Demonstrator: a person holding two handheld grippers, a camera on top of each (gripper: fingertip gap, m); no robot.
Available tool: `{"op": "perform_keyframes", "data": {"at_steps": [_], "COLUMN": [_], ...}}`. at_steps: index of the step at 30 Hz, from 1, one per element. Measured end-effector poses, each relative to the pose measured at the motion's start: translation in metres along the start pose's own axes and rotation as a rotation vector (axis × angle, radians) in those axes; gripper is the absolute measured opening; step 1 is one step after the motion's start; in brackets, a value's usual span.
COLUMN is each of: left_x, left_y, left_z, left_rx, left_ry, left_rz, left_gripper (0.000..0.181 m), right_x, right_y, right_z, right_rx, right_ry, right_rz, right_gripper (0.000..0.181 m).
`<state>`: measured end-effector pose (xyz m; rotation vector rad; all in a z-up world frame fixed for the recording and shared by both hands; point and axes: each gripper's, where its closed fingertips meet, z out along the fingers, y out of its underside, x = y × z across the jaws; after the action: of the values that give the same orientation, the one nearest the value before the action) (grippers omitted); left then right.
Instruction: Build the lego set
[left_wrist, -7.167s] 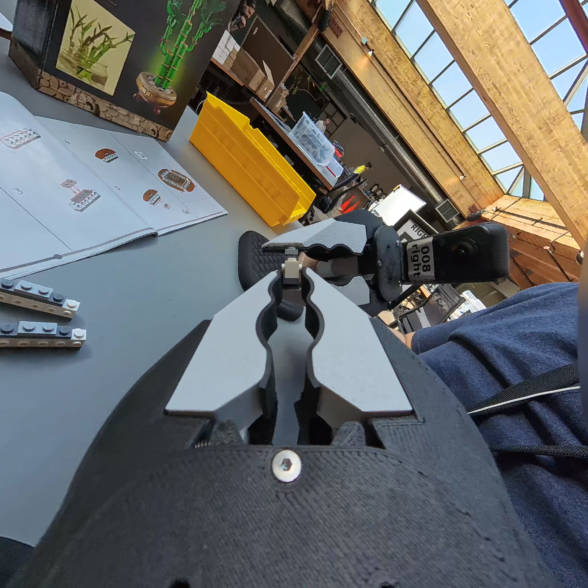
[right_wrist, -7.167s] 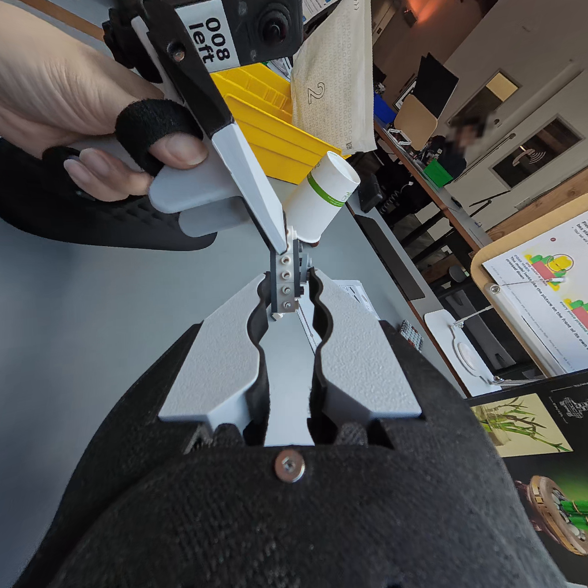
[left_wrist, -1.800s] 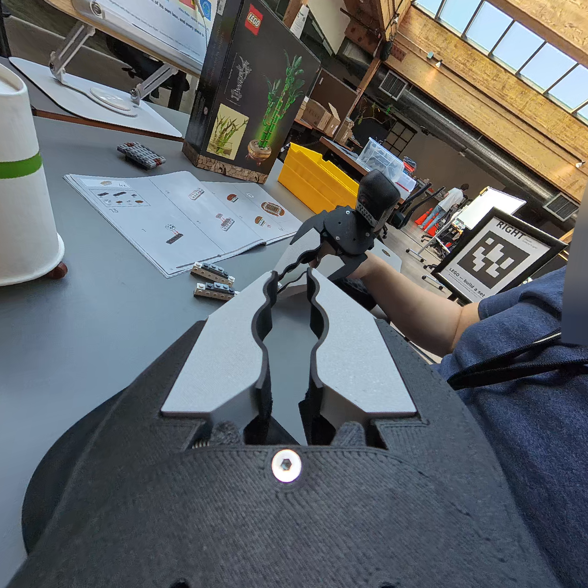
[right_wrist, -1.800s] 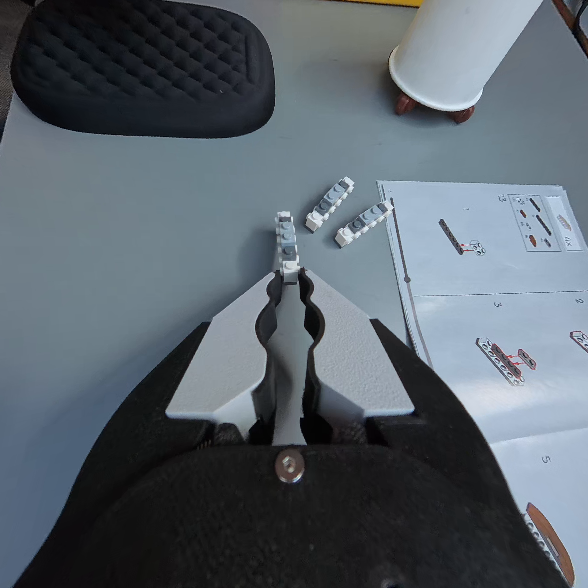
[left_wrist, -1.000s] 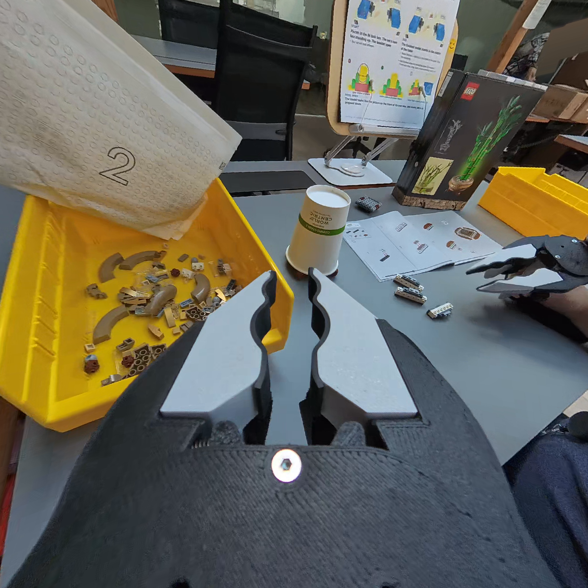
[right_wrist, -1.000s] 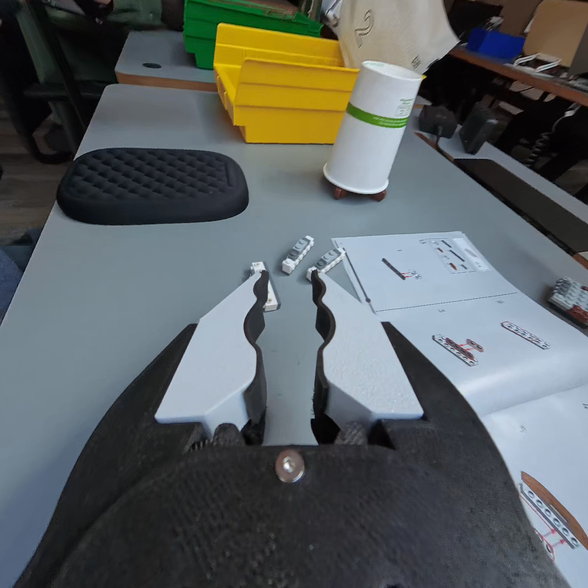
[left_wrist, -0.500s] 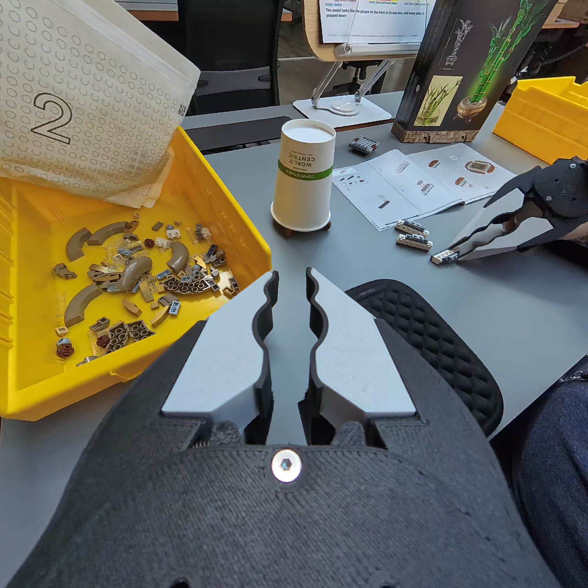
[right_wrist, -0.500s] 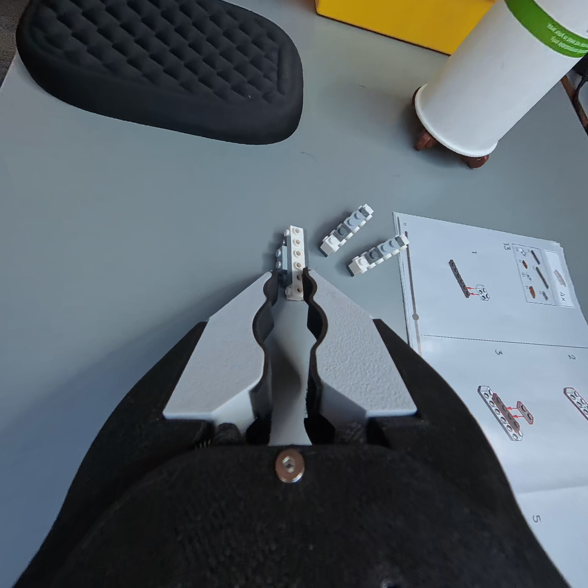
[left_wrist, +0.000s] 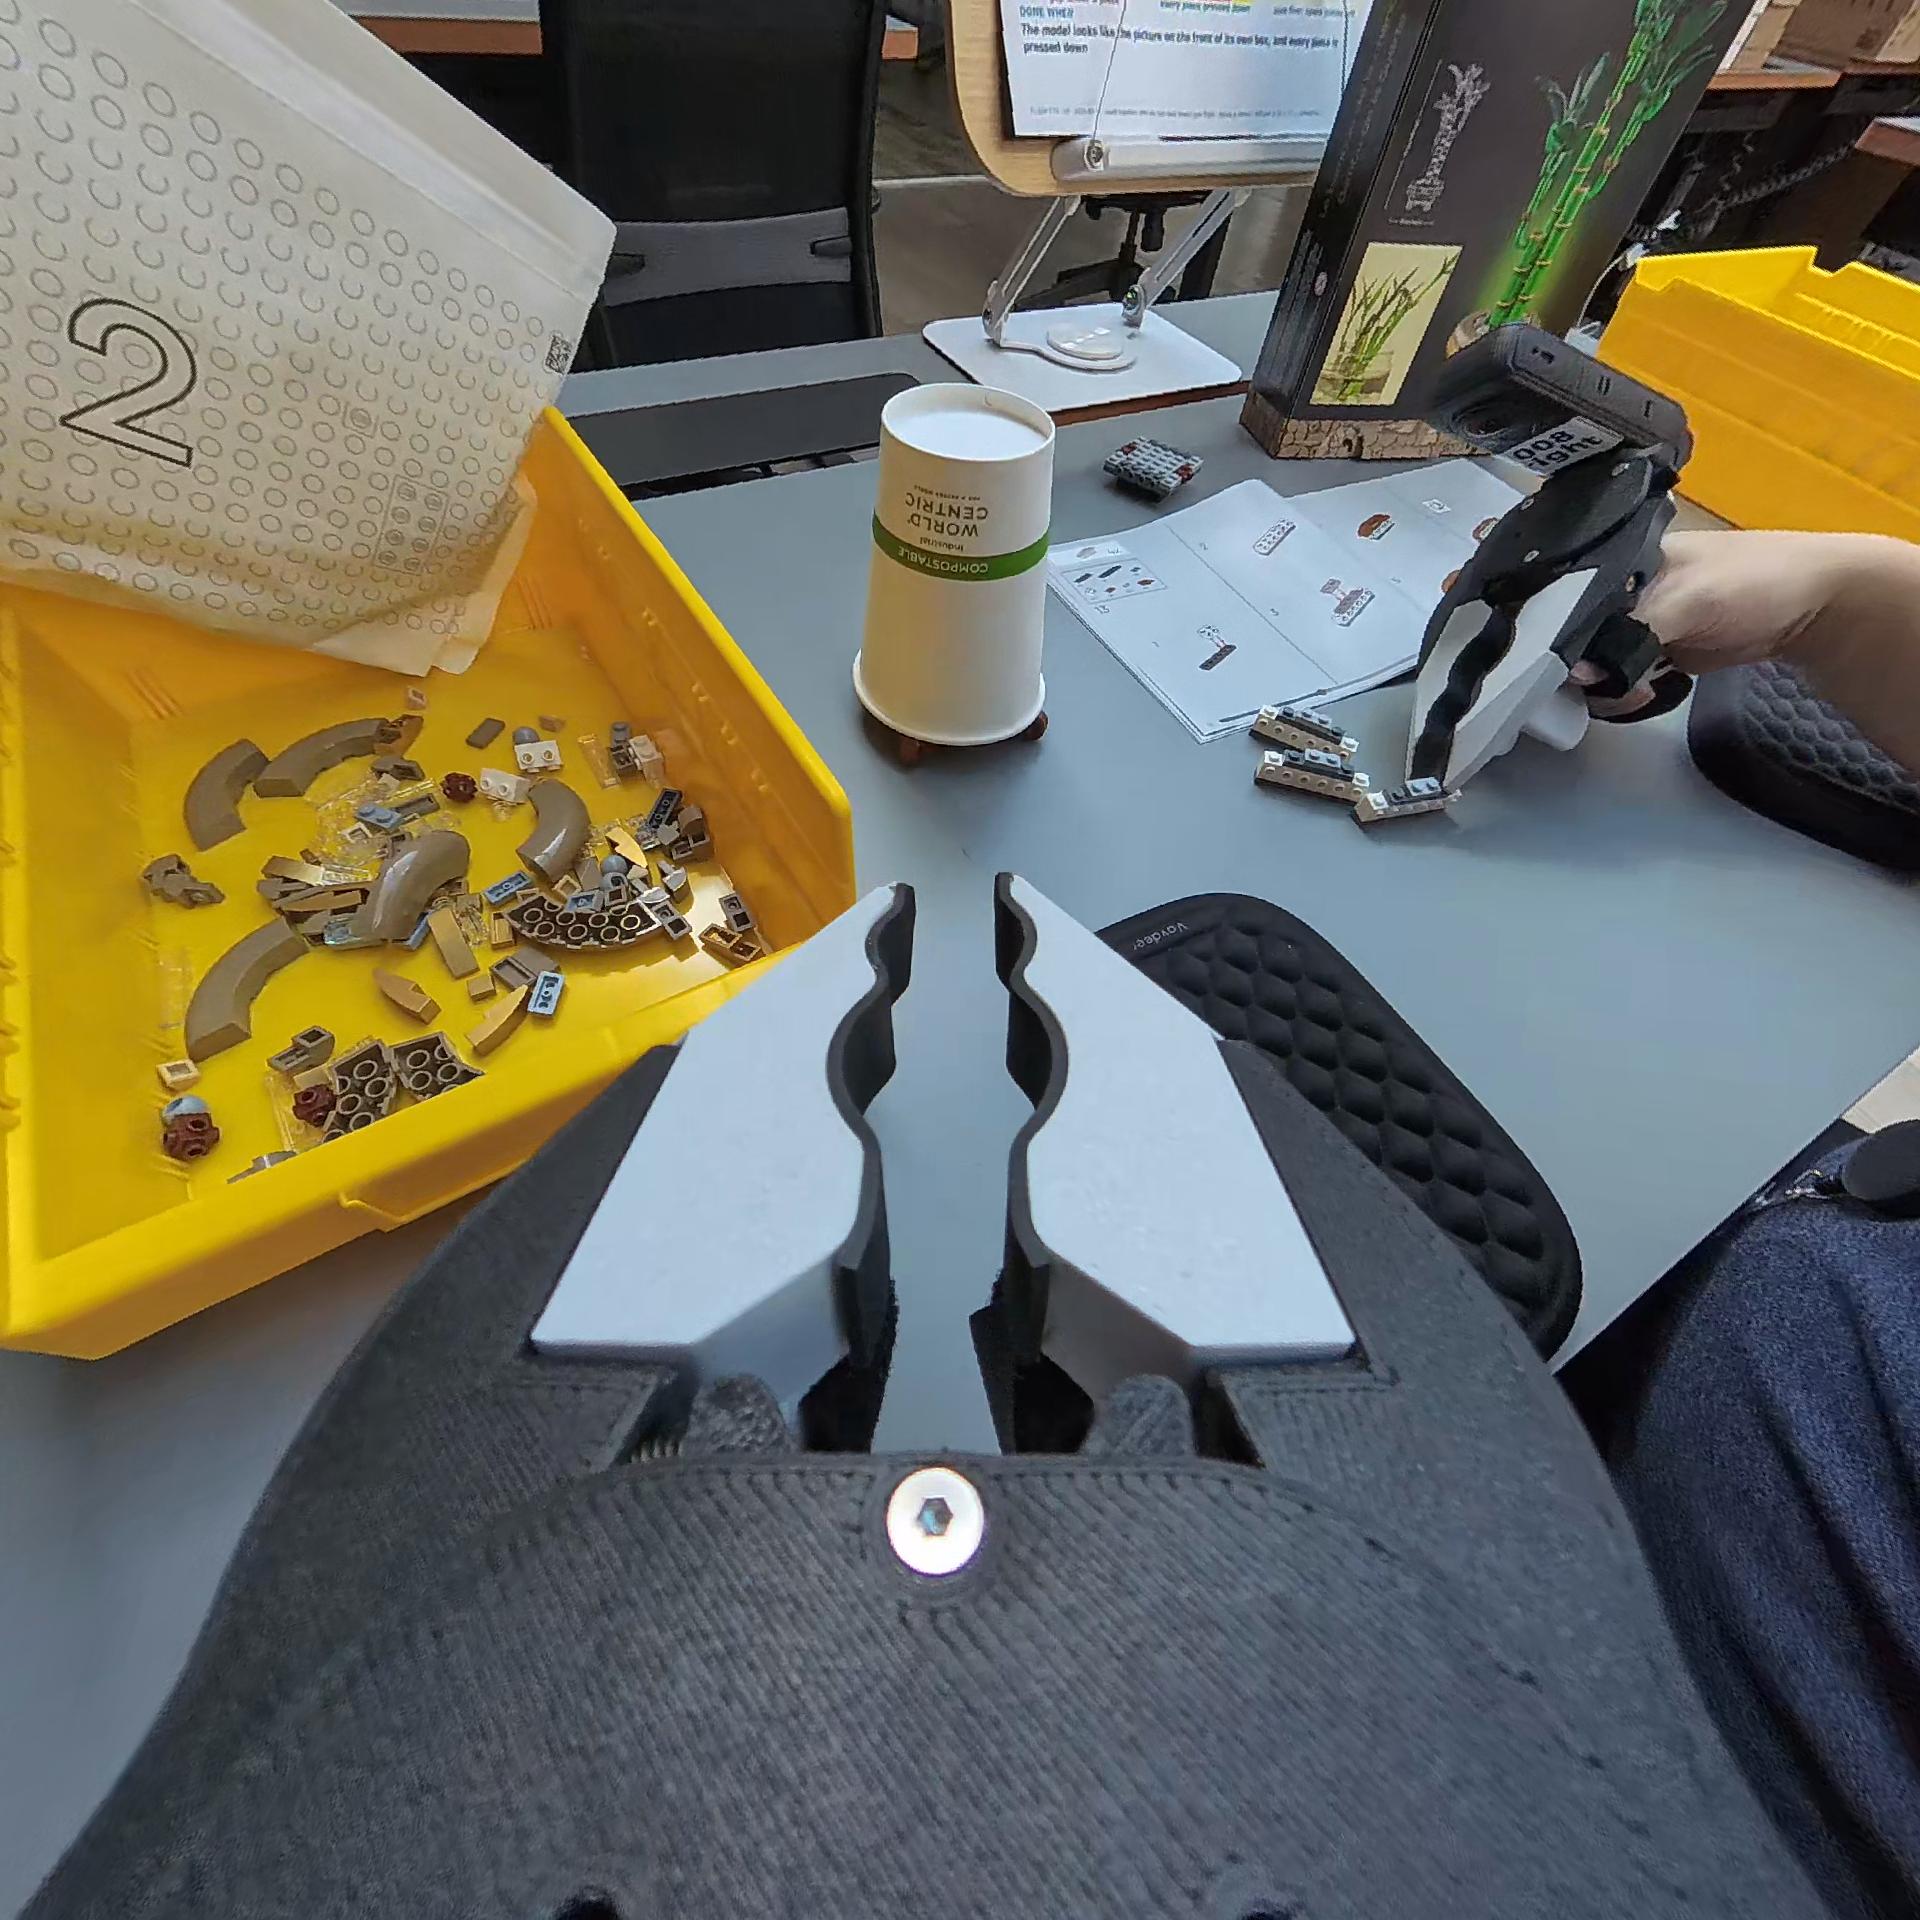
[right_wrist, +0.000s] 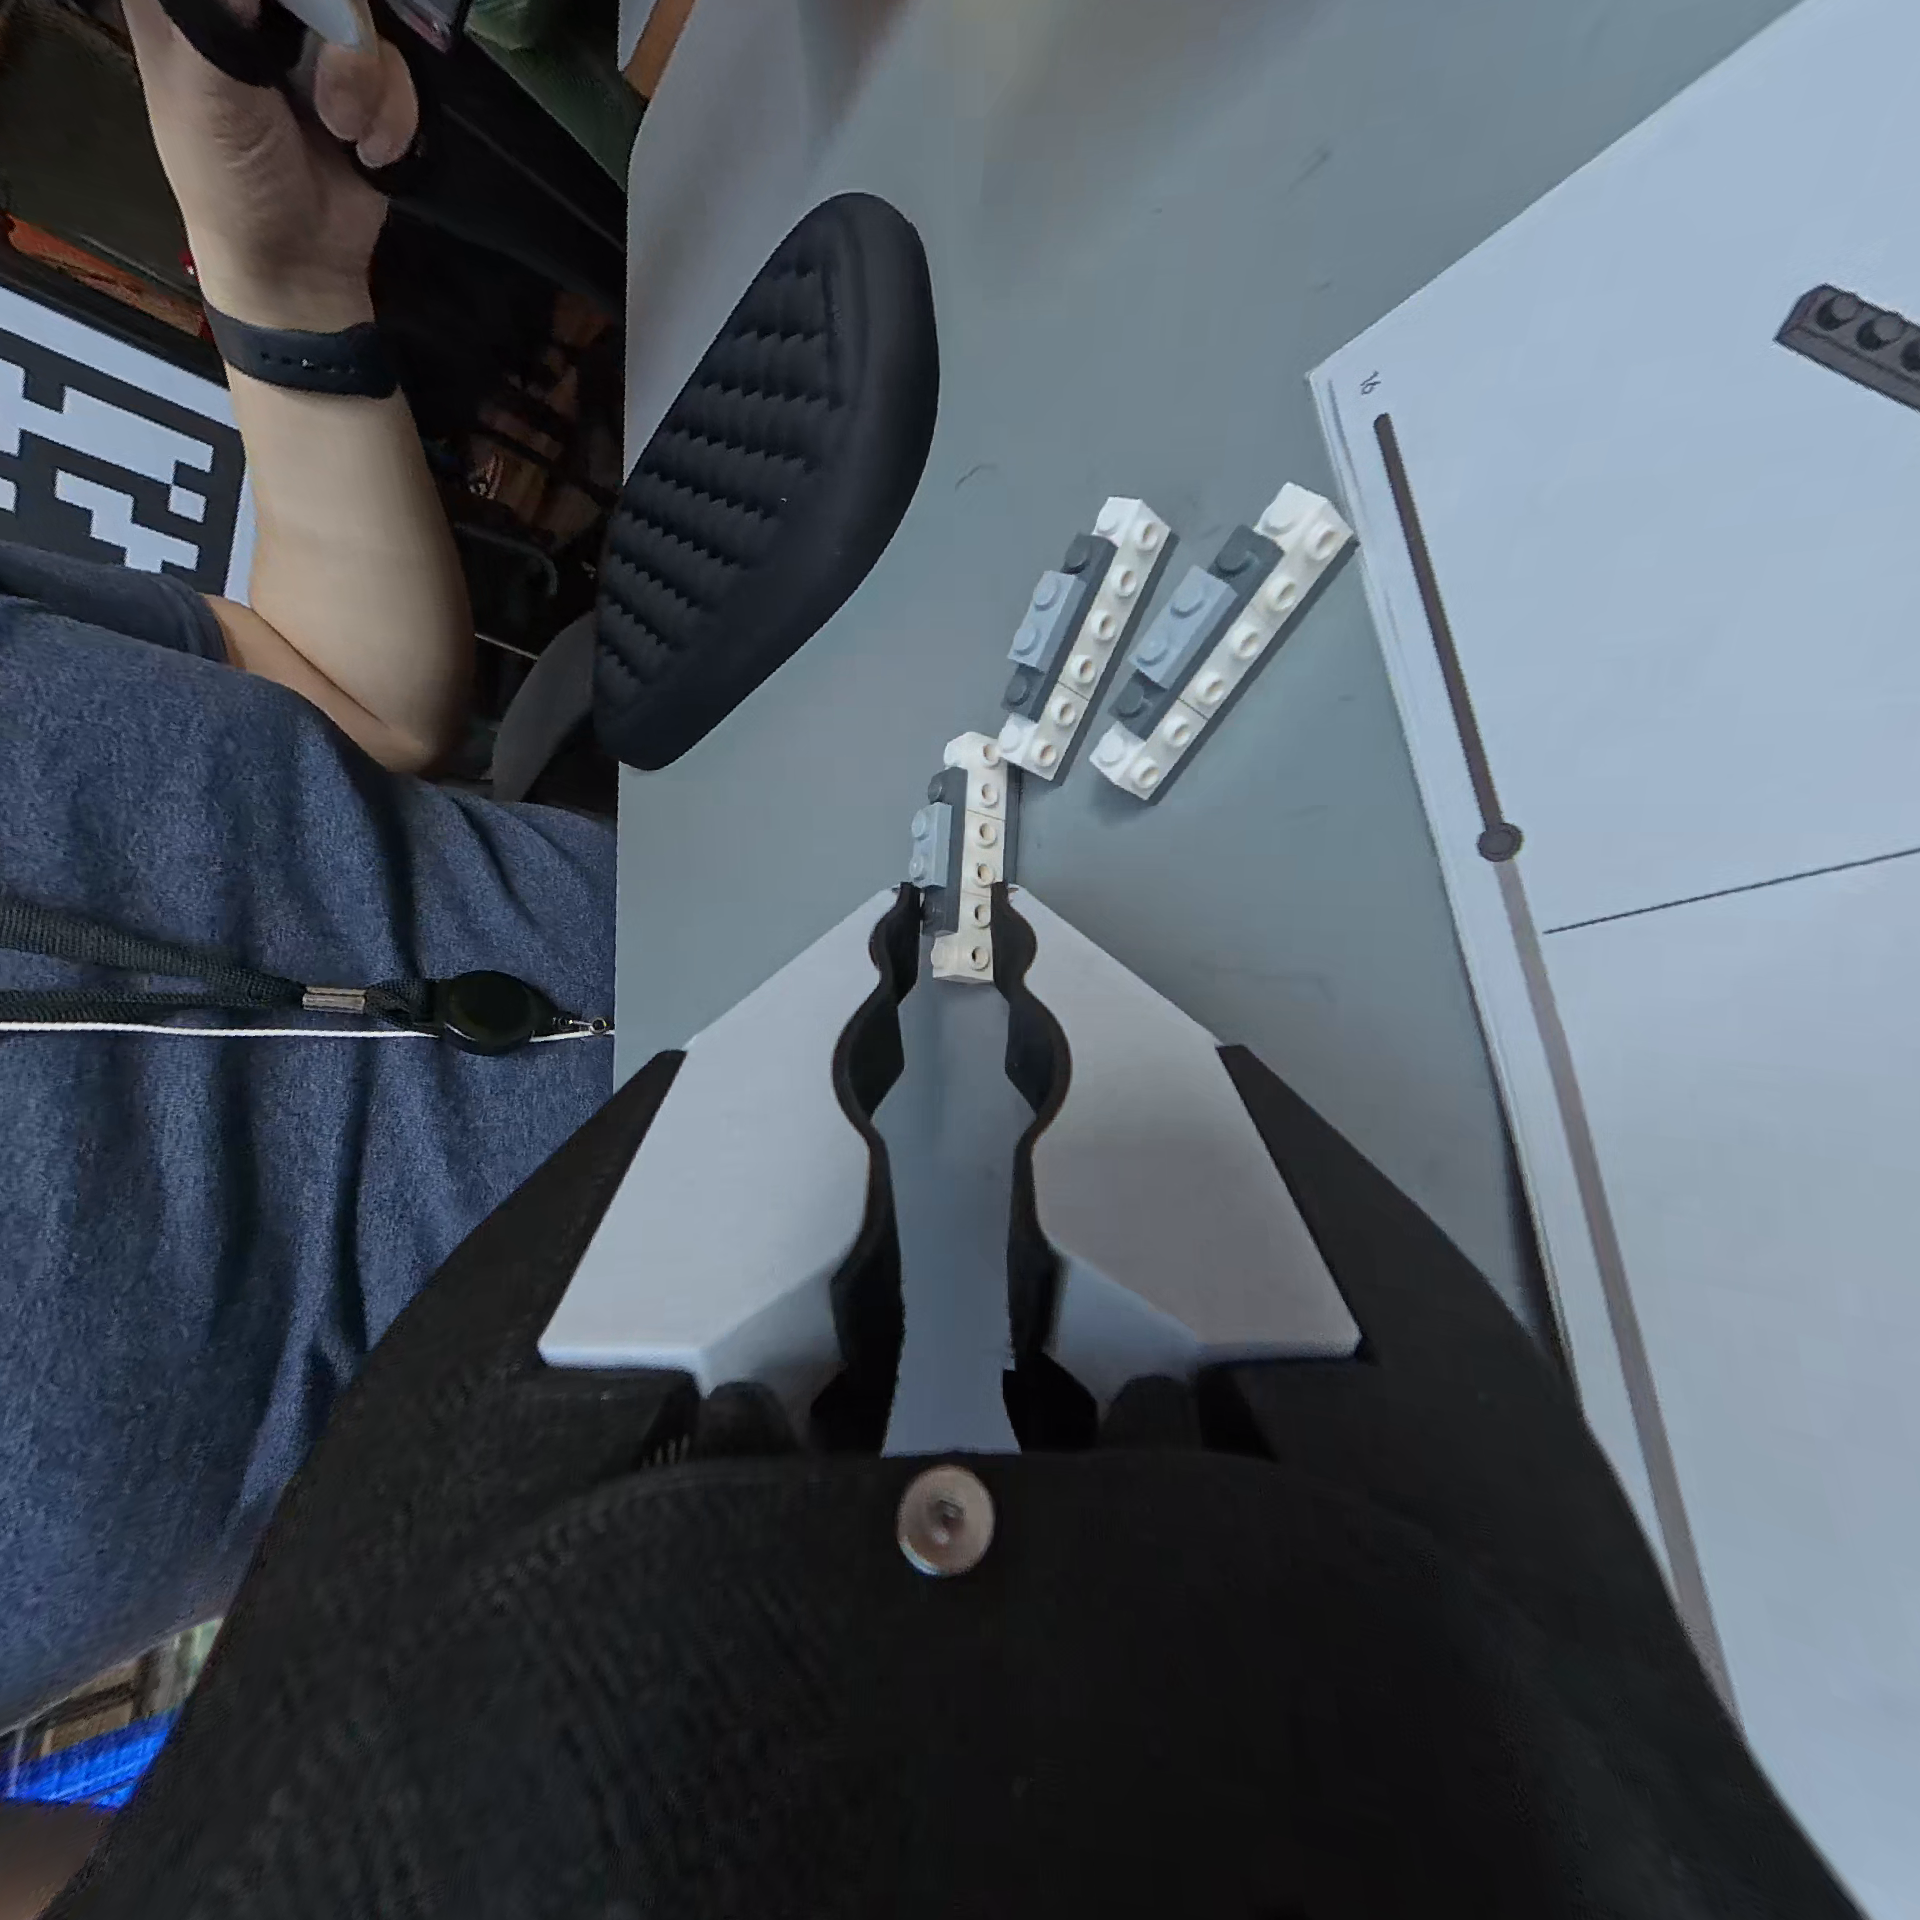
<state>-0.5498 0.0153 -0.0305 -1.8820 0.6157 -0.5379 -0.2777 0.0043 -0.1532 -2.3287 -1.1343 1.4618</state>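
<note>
right tool grips white-and-grey stud strip; lay it flat beside its twins on the grey bench; left tool gapes empty

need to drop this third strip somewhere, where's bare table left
Bare grey table lies between the paper cup, the yellow bin and the black pad, and right of the strip the right tool holds. Crowded: beside the two finished strips at the booklet edge.
</note>
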Motion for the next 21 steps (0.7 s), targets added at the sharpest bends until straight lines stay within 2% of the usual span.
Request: {"op": "perform_keyframes", "data": {"at_steps": [1,6,10,16,19,21], "left_x": [0.0,0.002,0.002,0.0,-0.001,-0.001], "left_y": [0.001,0.003,0.003,0.006,0.006,0.005], "left_z": [0.0,0.004,0.007,0.009,0.009,0.009], "left_rx": [-0.004,-0.012,-0.021,-0.033,-0.033,-0.032], "left_ry": [0.001,0.011,0.012,0.016,0.014,0.01], "left_rz": [0.0,-0.002,0.008,-0.001,0.001,0.003], "left_gripper": [0.013,0.012,0.011,0.011,0.011,0.01], "right_x": [0.002,0.006,0.005,0.008,-0.011,-0.019], "right_y": [-0.002,-0.006,-0.013,-0.016,-0.018,-0.013], "right_z": [0.0,-0.005,-0.01,-0.013,-0.013,-0.011], "right_rx": [0.018,0.071,0.115,0.149,0.183,0.159], "right_ry": [0.004,-0.024,-0.005,0.128,0.141,0.246], "right_rz": [0.027,0.134,0.074,-0.078,-0.284,-0.53], "right_gripper": [0.012,0.012,0.013,0.015,0.025,0.029]}}
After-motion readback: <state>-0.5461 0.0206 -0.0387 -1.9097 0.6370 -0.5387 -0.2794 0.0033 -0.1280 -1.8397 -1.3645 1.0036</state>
